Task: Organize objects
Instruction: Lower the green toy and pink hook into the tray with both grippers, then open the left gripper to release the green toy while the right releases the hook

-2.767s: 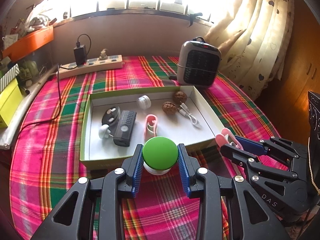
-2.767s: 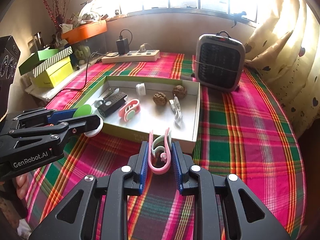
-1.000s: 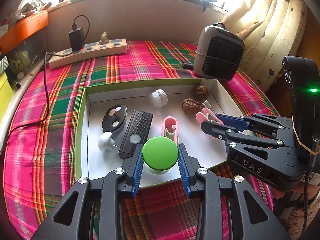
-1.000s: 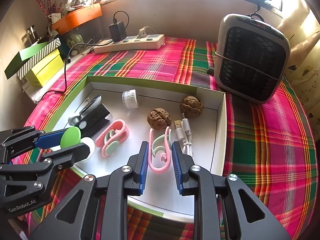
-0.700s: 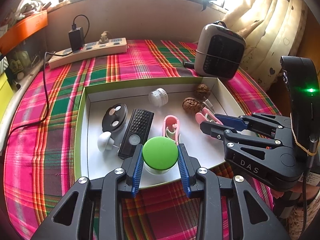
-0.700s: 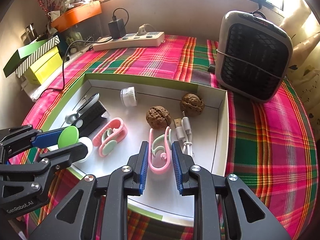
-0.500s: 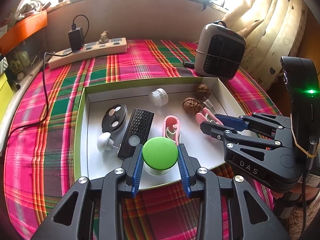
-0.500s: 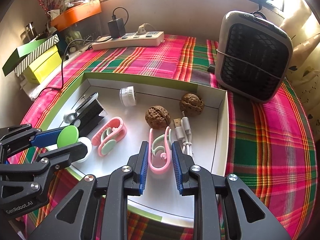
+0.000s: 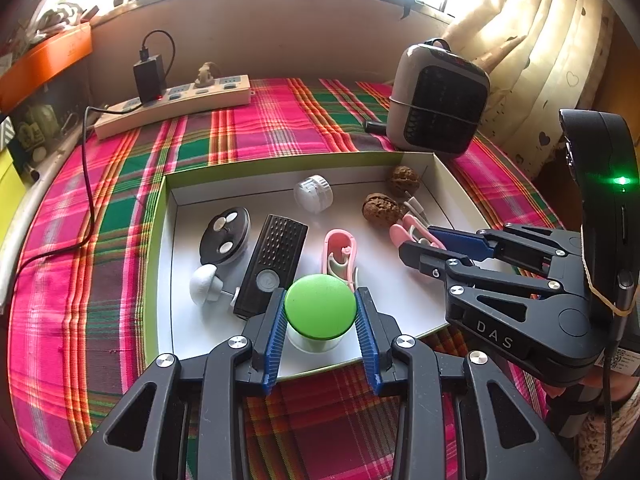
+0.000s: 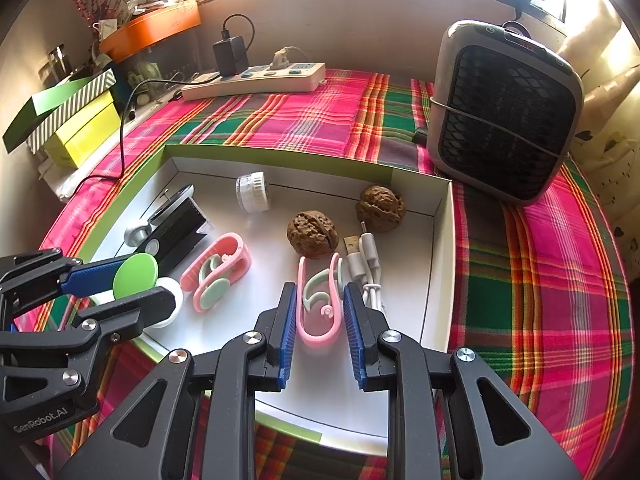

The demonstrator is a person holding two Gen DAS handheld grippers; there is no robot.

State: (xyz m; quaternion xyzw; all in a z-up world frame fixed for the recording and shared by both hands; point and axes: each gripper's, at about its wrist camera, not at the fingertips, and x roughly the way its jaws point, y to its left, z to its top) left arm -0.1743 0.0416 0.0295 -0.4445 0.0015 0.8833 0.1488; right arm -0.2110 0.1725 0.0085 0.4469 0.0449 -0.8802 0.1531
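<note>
My left gripper [image 9: 320, 312] is shut on a green-topped white knob [image 9: 320, 306] and holds it over the near edge of the white tray with green rim [image 9: 160, 208]. It also shows in the right wrist view [image 10: 136, 276]. My right gripper [image 10: 319, 308] is shut on a pink clip [image 10: 320, 304] over the tray floor [image 10: 400, 280], next to a white USB cable [image 10: 366, 264]. A second pink clip [image 10: 216, 272] lies in the tray.
In the tray lie two walnuts [image 10: 312, 234], a white cap [image 10: 251, 191], a black remote [image 9: 276, 260], a round black disc [image 9: 225, 234] and a white mushroom-shaped piece [image 9: 204, 278]. A small heater [image 10: 504, 116] and a power strip [image 10: 256, 80] stand on the plaid cloth behind.
Both grippers have moved forward from the cloth in front of the tray to over the tray, each still holding its object. In the last half second little has moved.
</note>
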